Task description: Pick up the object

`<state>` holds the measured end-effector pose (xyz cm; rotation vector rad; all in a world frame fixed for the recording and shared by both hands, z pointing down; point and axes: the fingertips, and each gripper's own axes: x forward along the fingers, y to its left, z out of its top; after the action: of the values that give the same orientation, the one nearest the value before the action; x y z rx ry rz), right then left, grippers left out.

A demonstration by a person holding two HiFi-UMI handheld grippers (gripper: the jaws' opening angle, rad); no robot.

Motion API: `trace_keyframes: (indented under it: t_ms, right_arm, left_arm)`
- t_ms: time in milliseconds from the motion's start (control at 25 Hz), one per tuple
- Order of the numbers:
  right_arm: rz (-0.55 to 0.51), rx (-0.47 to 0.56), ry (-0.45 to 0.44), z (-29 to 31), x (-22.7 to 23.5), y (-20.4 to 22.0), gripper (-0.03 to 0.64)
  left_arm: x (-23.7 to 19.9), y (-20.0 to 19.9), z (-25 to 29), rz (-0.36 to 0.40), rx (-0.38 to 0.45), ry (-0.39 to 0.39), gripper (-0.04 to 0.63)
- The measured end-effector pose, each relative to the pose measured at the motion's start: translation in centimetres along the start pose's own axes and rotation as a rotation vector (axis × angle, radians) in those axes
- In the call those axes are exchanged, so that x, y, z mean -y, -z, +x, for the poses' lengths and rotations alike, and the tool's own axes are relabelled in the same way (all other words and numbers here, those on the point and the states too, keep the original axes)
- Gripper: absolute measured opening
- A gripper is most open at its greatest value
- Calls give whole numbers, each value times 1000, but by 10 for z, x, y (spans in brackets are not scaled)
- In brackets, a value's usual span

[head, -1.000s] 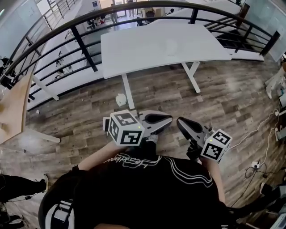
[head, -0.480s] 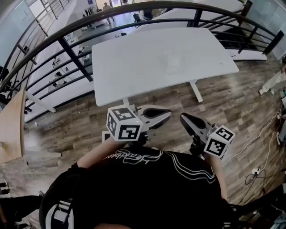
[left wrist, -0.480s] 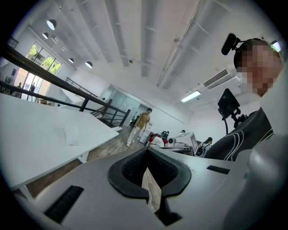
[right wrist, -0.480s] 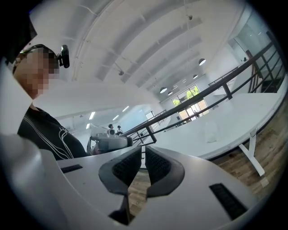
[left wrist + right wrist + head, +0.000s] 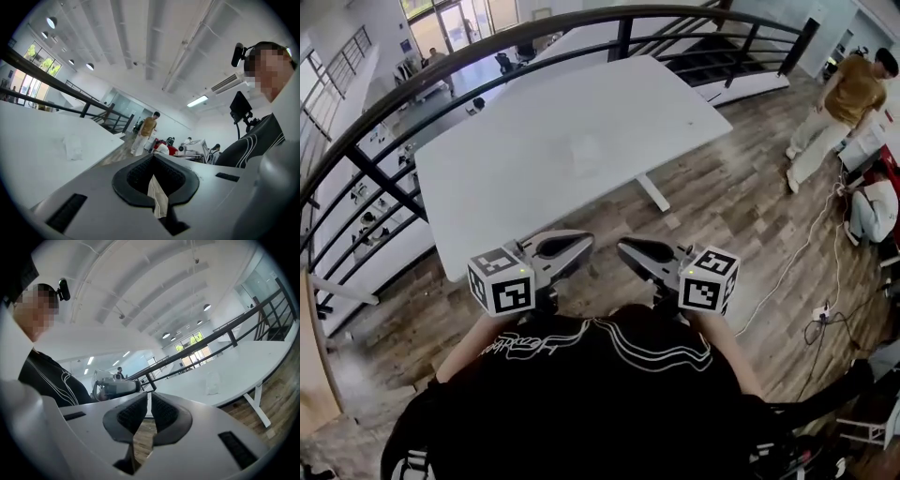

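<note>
Two in hand, left gripper and right gripper, jaws together, empty, before one table bearing one pale object, nearer than earlier.

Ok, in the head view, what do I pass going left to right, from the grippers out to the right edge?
left gripper → right gripper → white cable on the floor → standing person in a mustard shirt
</note>
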<state>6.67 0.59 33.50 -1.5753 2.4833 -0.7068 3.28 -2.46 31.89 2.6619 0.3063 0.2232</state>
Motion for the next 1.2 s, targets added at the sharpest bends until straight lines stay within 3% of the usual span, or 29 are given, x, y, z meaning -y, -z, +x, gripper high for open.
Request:
trace_keyframes:
  t_ms: [240, 520, 960, 1200]
  right_arm:
    - [3, 0, -34, -14, 23, -4, 28]
    - [64, -18, -77, 12, 98, -30, 28]
    - [100, -62, -186, 80, 194, -65, 28]
    - [56, -70, -220, 93, 208, -68, 28]
  left_arm:
    - [-6, 0, 31, -1, -11, -30, 8]
    - [-64, -25, 71, -37, -6, -67, 8]
    - [-172, -56, 103, -114, -2, -224, 8]
    - [-194, -47, 101, -142, 5, -273, 8]
